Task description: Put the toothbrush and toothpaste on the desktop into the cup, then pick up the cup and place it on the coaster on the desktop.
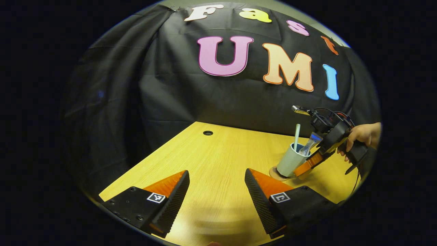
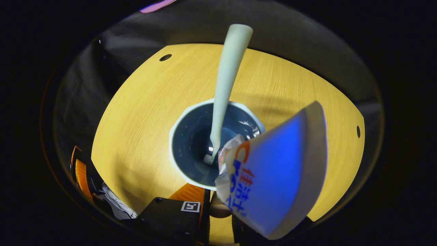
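A pale cup stands on a round brown coaster at the table's right side. A white toothbrush and a blue and white toothpaste tube stick up out of it. My right gripper, held by a hand, reaches in from the right, shut low on the cup; its far finger is hidden. In the right gripper view I look down into the cup, past the toothbrush and the toothpaste. My left gripper hovers open over bare wood.
The wooden table has a cable hole near its back edge and another hole on the far side. Black cloth closes off the back and left. The table's left edge lies close to my left gripper.
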`<state>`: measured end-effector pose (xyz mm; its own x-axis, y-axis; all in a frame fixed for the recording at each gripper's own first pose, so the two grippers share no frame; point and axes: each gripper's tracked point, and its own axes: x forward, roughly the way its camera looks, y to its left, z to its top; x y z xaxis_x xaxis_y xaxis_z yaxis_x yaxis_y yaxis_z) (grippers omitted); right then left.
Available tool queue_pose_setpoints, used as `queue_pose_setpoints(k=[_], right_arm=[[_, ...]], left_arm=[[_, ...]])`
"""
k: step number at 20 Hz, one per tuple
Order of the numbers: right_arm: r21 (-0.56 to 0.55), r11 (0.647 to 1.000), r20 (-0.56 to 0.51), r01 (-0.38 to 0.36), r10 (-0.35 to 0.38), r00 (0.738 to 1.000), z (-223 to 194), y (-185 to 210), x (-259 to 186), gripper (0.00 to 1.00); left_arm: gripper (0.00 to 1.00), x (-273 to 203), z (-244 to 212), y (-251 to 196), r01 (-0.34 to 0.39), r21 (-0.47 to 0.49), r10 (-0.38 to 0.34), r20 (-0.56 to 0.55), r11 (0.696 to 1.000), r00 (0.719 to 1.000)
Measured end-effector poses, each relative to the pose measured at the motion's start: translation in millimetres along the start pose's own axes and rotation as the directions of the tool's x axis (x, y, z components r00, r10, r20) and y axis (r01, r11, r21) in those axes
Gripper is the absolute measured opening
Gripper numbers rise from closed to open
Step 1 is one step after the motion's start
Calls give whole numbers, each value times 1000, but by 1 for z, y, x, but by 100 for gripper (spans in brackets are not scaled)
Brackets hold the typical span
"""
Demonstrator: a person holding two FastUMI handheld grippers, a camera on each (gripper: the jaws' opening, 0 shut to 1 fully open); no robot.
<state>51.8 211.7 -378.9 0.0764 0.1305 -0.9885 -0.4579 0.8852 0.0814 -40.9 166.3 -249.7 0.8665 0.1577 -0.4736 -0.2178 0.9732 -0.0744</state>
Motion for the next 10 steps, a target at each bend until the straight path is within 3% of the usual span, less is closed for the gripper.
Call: queue_pose_setpoints(k=[6, 10], right_arm=[[-33, 999, -27, 39, -40, 999, 0, 5, 12, 24], [-21, 999, -3, 26, -26, 1000, 4, 9, 1, 28]], left_arm=[[95, 5, 1, 4, 6, 2, -6, 0, 1000, 1000], [95, 9, 2, -4, 24, 8, -24, 1, 1000, 1000]])
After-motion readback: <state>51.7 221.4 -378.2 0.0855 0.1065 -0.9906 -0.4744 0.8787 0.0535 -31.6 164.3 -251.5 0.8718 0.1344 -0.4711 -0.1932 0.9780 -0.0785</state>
